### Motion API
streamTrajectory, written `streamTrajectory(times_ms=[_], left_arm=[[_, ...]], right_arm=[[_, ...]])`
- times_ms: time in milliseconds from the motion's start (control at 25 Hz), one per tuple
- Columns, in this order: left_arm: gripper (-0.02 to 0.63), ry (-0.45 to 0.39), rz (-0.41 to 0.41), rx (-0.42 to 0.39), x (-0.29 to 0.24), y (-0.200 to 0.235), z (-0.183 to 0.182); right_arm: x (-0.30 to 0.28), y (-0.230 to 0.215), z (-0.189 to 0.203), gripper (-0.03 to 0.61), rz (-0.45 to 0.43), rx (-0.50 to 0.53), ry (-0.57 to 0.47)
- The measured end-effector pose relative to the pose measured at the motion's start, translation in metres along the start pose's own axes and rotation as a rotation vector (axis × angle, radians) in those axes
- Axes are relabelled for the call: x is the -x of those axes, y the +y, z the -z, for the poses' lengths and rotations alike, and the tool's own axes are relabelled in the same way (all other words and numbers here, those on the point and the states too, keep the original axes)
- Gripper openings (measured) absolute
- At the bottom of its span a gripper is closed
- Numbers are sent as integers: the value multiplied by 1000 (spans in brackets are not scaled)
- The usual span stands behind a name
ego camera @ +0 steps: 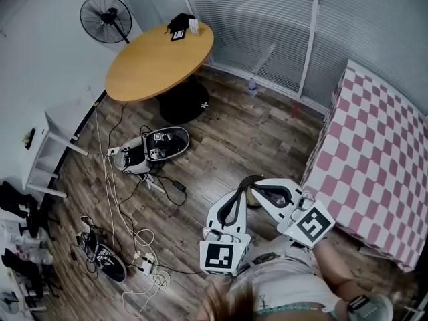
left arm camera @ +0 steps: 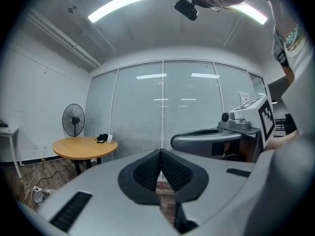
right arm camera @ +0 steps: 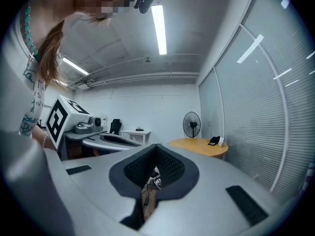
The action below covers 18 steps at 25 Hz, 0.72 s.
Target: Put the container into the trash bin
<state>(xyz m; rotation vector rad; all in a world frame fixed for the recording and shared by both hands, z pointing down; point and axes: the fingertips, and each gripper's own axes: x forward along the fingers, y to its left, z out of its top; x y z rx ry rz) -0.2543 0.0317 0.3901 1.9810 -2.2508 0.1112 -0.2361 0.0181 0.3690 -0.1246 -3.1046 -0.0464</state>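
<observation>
Plainly both claws are closed and hold nothing. The left claw (left arm camera: 161, 154) is smooth grey plastic with black ribbed pads set in a V. Its jaws are pressed tip to tip, with only a strip of floor showing below the seam. The right claw (right arm camera: 156, 149) is of the same build, and its pads meet at the tip with a sliver of floor and cable visible behind them. In the head view the two lean toward each other above the dark wood-plank floor (ego camera: 234, 139), their tips close together. Each carries a white cube with black square markers.

No view lets me tell which thing is the container, so its place relative to either claw cannot be told.

Well apart from the claws, a round desk with a smooth honey-coloured wooden top (ego camera: 160, 62) stands near the slatted window blinds (ego camera: 267, 19). A small black object (ego camera: 179, 25) sits at its far edge, and a black round-caged fan (ego camera: 105, 17) stands beside the desk. A small pale bottle (ego camera: 252, 84) stands on the floor by the blinds. Thin white cables (ego camera: 110, 199) loop over the planks around a grey device (ego camera: 150, 149). To the right lies a pink-and-white checked cloth (ego camera: 374, 146).
</observation>
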Motion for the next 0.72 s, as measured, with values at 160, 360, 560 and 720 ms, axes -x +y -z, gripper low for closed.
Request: streamTrajectory(times_ms=[160, 360, 560, 720], left_arm=[[6, 2, -2, 4, 0, -2, 2], [6, -12, -6, 0, 3, 1, 2], [6, 0, -11, 2, 2, 1, 2], [6, -9, -11, -3, 7, 8, -6]], right_arm=[[2, 0, 3, -8, 0, -5, 14], [2, 1, 6, -8, -1, 7, 27], [2, -2, 7, -8, 1, -1, 26], [-6, 1, -3, -8, -15, -10, 17]])
